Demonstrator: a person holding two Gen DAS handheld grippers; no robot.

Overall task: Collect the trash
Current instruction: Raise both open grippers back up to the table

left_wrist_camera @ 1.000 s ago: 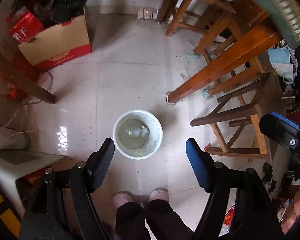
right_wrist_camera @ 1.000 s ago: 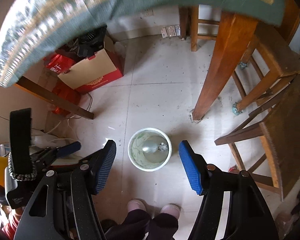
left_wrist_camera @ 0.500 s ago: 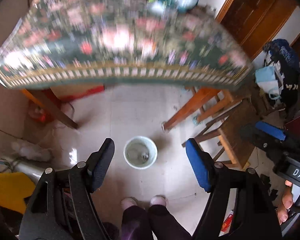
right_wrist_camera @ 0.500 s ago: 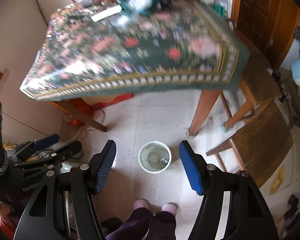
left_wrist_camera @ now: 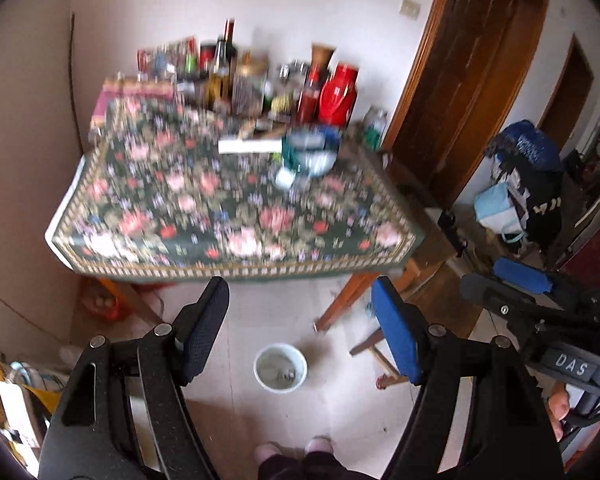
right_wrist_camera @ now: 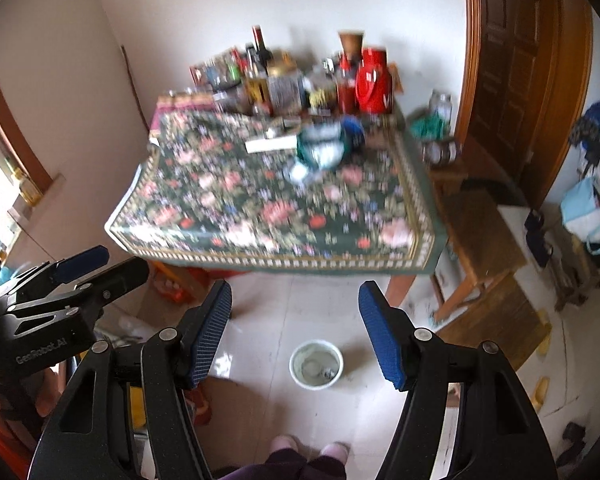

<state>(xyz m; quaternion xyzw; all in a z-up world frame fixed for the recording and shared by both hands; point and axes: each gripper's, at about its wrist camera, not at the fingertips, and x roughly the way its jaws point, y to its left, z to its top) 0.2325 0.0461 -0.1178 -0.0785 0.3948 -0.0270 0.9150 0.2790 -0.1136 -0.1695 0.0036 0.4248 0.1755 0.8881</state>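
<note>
Floral cloth covered the table (left_wrist_camera: 228, 216), which stood against a pale wall beside a dark wooden door (left_wrist_camera: 472, 92), and both views of it were smeared with blur. At its far edge crowded bottles (left_wrist_camera: 224, 68) and a red jug (left_wrist_camera: 338, 94); nearer the middle lay a white flat strip (left_wrist_camera: 248, 146) and a crumpled blue-green heap (left_wrist_camera: 308, 154), too blurred to name, which looked the likeliest trash. Down on the tiled floor, just in front of the person's slippers (right_wrist_camera: 310, 450), stood the pale bucket (left_wrist_camera: 280, 368) with some scraps lying in its bottom.

The left gripper (left_wrist_camera: 300, 328) was spread wide and held nothing; the right gripper (right_wrist_camera: 296, 334) was likewise spread and bare. Both hung well short of the tabletop, above the floor.

Trouble would probably come from the crowding: a reach for the heap passes close to the bottles, and a wide claw could clip one and topple it. Soft crumpled stuff might also slip from the pads. The bucket sat low and well apart from the table, so a drop released from height could miss it
</note>
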